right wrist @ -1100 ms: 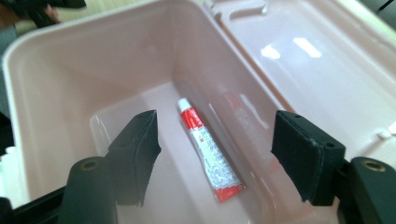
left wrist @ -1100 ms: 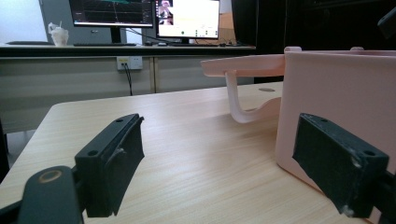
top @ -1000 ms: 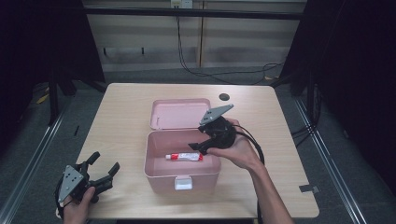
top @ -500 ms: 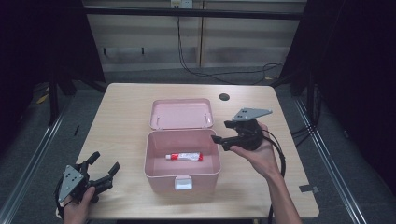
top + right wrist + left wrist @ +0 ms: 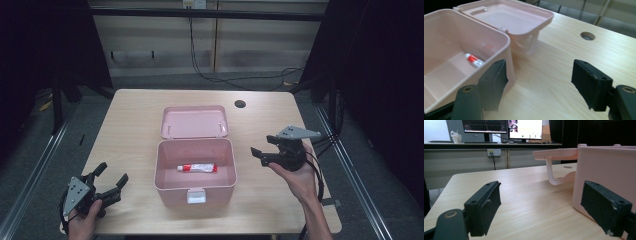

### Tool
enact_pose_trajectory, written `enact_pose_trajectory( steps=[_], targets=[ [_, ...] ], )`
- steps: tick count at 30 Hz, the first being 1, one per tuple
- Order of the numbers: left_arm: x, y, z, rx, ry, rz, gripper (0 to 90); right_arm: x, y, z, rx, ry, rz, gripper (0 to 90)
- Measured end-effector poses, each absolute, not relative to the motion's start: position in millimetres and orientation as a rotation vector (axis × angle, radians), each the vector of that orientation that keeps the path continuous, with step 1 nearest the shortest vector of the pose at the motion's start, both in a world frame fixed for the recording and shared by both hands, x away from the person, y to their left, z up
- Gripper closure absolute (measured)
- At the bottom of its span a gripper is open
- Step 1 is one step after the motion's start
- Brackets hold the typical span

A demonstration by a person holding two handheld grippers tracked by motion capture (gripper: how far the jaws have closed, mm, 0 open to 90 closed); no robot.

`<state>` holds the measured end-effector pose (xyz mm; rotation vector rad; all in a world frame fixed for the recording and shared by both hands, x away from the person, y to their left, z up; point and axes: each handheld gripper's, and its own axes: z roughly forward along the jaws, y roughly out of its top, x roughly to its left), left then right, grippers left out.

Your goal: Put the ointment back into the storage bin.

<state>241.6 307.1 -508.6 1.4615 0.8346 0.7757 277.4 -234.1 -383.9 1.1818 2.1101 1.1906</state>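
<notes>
A pink plastic box (image 5: 195,185) stands open at the table's middle, its lid (image 5: 194,121) folded back flat behind it. A red and white tube (image 5: 198,168) lies on the box floor, also visible in the right gripper view as the tube (image 5: 474,60). My right gripper (image 5: 257,153) hovers open to the right of the box, empty, jaws pointing left toward it. My left gripper (image 5: 111,176) rests open near the front left corner, empty. In the left gripper view the box wall (image 5: 604,167) stands just right of the jaws, and my left gripper (image 5: 544,207) holds nothing.
A round cable hole (image 5: 240,104) sits in the table's back right area. The table edge (image 5: 210,233) runs close in front of the box. Bare wood (image 5: 125,135) lies left of the box. Monitors (image 5: 501,126) stand on a desk beyond the table.
My right gripper has drawn back from over the box to the right and lower, ending clear of the box's right wall. The left gripper has stayed put.
</notes>
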Motion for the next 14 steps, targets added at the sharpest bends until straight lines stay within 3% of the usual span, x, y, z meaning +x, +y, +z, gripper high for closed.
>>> enact_pose_trajectory(
  steps=[14],
  targets=[
    [241.2, 305.2, -508.6, 1.466, 0.842, 0.783, 15.9, 252.7, -263.9, -416.8, 1.306, 1.980, 1.146, 25.4]
  ],
)
